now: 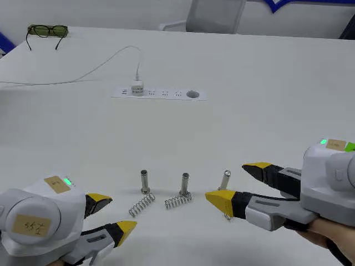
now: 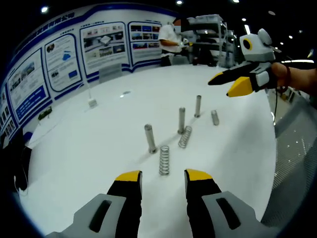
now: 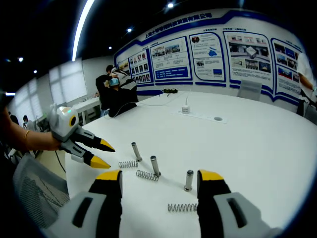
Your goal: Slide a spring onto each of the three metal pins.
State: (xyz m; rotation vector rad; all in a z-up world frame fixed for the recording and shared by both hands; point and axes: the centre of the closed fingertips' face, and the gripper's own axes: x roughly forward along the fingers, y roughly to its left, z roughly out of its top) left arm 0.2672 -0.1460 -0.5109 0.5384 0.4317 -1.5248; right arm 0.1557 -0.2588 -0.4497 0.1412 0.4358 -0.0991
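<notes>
You're at a wide white conference table (image 1: 266, 83) in what looks like a company showroom or lab office. Blue-trimmed display boards (image 3: 208, 49) with photos and text line the wall across the top of the right gripper view. A power strip (image 1: 161, 93) sits mid-table in the head view, an office chair (image 1: 215, 14) stands at its top edge, and ceiling spotlights (image 2: 44, 9) dot the top of the left gripper view.

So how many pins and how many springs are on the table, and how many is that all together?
Metal pins: 3
Springs: 3
Total: 6
</notes>
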